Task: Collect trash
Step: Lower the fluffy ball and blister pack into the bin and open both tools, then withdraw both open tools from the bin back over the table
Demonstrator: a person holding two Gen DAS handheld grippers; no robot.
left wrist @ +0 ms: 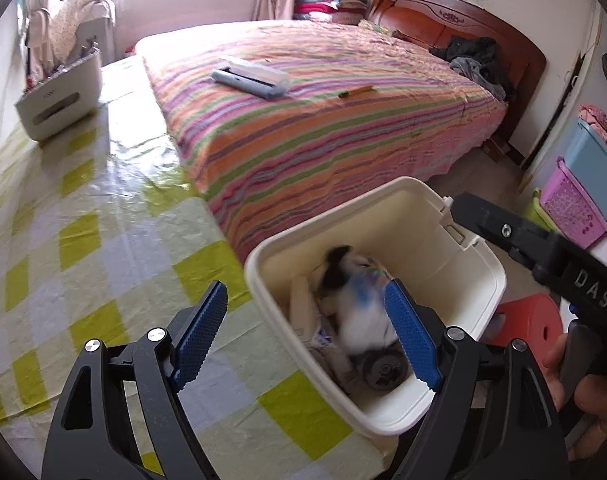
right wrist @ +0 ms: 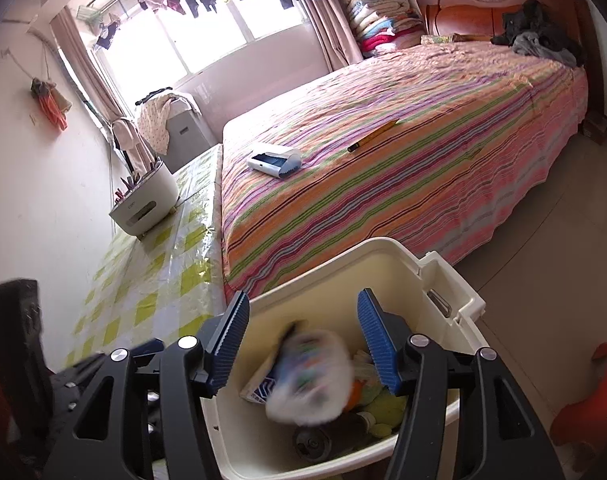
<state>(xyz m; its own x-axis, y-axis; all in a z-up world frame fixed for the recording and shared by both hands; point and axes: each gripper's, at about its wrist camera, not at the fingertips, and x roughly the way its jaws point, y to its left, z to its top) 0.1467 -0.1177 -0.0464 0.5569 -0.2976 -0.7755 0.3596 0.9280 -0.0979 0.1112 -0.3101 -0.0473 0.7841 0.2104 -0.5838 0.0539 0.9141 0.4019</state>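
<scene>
A cream plastic bin [left wrist: 485, 280] stands at the table's edge beside the bed, seen from above in both views. Inside it a white crumpled piece of trash [left wrist: 363, 312] shows blurred, above a cardboard carton [left wrist: 303, 312] and a dark round can [left wrist: 383, 370]. My left gripper [left wrist: 305, 296] is open over the bin's left rim, its blue pads apart from the trash. My right gripper [right wrist: 303, 304] is open above the bin [right wrist: 383, 248], and the blurred trash [right wrist: 311, 376] sits below its pads, untouched. A hand [left wrist: 559, 364] holds the right gripper's handle at the right edge of the left wrist view.
The green-checked tablecloth [left wrist: 83, 240] covers the table on the left, with a white holder [left wrist: 59, 100] at its far end. The striped bed [left wrist: 323, 120] carries a white-blue case [left wrist: 249, 76] and a pen [left wrist: 355, 91]. A red stool [left wrist: 531, 320] and pink basket [left wrist: 571, 204] stand right.
</scene>
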